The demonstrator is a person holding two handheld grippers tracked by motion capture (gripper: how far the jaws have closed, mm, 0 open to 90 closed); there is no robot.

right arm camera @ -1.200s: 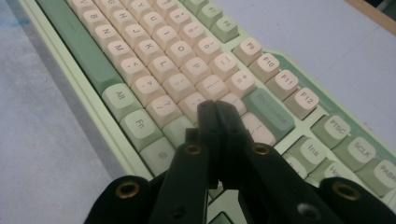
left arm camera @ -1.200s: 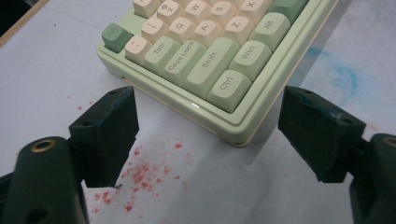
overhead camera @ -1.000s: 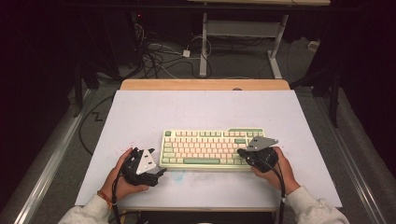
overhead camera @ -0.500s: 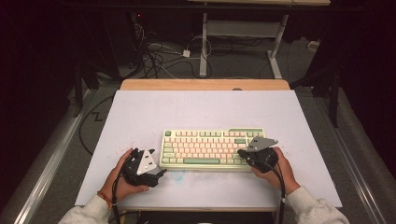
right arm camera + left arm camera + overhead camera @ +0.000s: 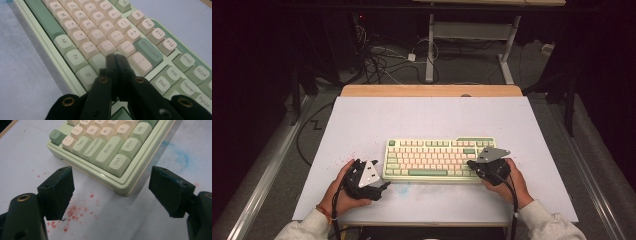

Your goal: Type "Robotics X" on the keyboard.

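A pale green keyboard [image 5: 439,159] with cream and green keys lies on the white mat, near the front middle. My left gripper [image 5: 382,186] rests just off the keyboard's front left corner [image 5: 122,191]; its jaws stand wide apart with nothing between them. My right gripper [image 5: 472,164] sits over the keyboard's right end, its jaws pressed together. In the right gripper view the closed tips [image 5: 116,58] rest over the keys near Enter, below the Backspace key [image 5: 148,51].
The white mat [image 5: 432,117] covers a wooden table [image 5: 432,90]. Red specks [image 5: 75,210] and a blue smear [image 5: 180,157] mark the mat near the keyboard. Cables and a desk frame [image 5: 472,30] stand on the dark floor behind.
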